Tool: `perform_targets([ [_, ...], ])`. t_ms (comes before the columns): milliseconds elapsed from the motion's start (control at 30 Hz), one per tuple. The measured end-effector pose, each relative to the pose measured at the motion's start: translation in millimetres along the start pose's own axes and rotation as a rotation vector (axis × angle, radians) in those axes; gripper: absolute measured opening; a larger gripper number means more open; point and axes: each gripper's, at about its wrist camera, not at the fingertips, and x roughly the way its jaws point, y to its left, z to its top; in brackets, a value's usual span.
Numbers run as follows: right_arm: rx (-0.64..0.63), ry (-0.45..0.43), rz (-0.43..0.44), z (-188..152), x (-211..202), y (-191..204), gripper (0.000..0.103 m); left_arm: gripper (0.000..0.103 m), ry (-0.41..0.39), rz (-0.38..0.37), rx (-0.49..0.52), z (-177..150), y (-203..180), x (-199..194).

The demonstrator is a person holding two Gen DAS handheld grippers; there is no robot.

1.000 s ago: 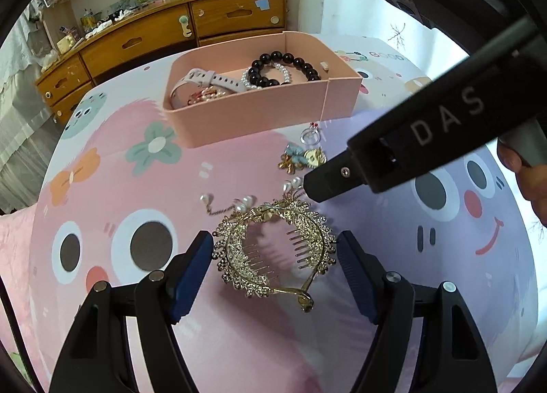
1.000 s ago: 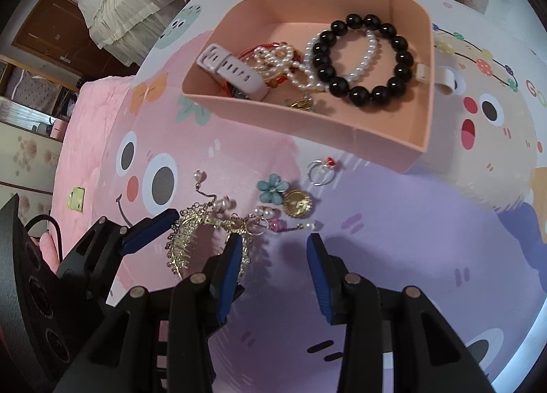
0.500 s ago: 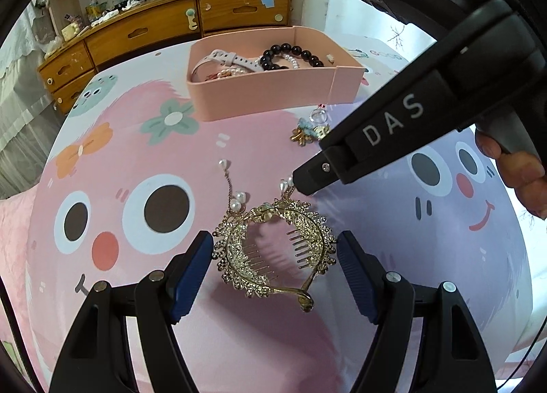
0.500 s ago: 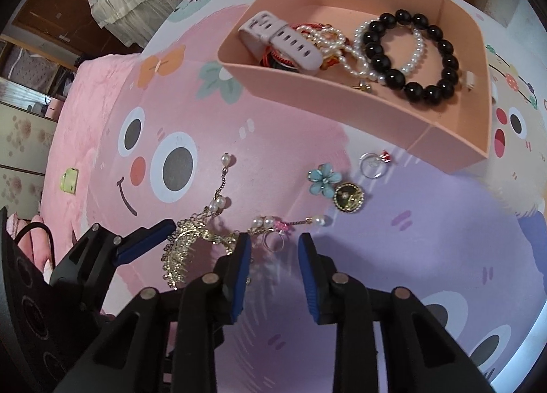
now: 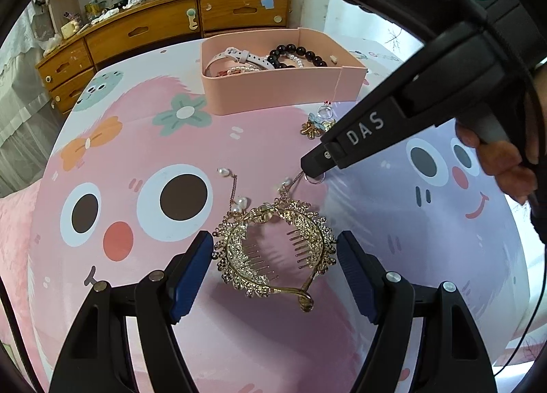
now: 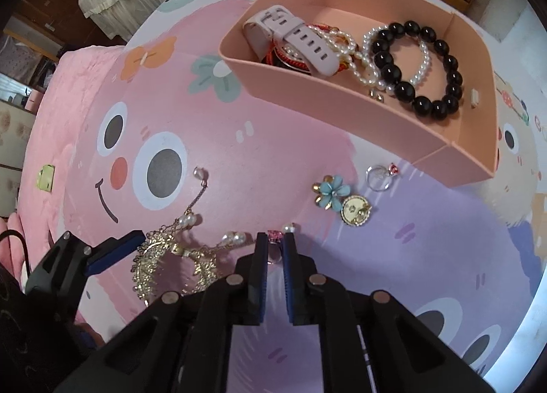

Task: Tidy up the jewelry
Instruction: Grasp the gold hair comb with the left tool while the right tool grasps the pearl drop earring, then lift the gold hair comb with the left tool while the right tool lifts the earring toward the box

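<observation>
- The right gripper has its jaws pinched nearly together around a small ring with a pink stone, which lies on the cartoon-print cloth. Such a narrow grip suits so slight a piece.
- Whether the ring is truly clamped or merely bracketed is hard to say, since the fingers hide most of it.
- The left gripper stands wide open, a blue pad on either side of the gold hair comb without touching it. It looks poised to take the comb or steady it against dragging (pearl drops trail from the comb toward the ring).
- The pink tray sits farther back and already holds a black bead bracelet, pearl strands and a watch strap, so it is likely the destination.
- A flower brooch, a gold disc charm and a silver ring are loose just before the tray.
</observation>
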Motion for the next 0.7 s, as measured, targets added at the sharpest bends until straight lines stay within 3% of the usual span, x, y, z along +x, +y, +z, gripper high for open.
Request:
perform_targets([
  [333,0.096,-0.049,0.043,-5.9,-15.8,-1.2,0.007,0.073,-0.048,-0.044,0.028,10.8,17.8,-30.6],
  [700,0.159,-0.2,0.027,-8.2,-73.6,-5.2,0.008,0.072,-0.179,-0.081,0.102,51.5,44.9,-92.0],
])
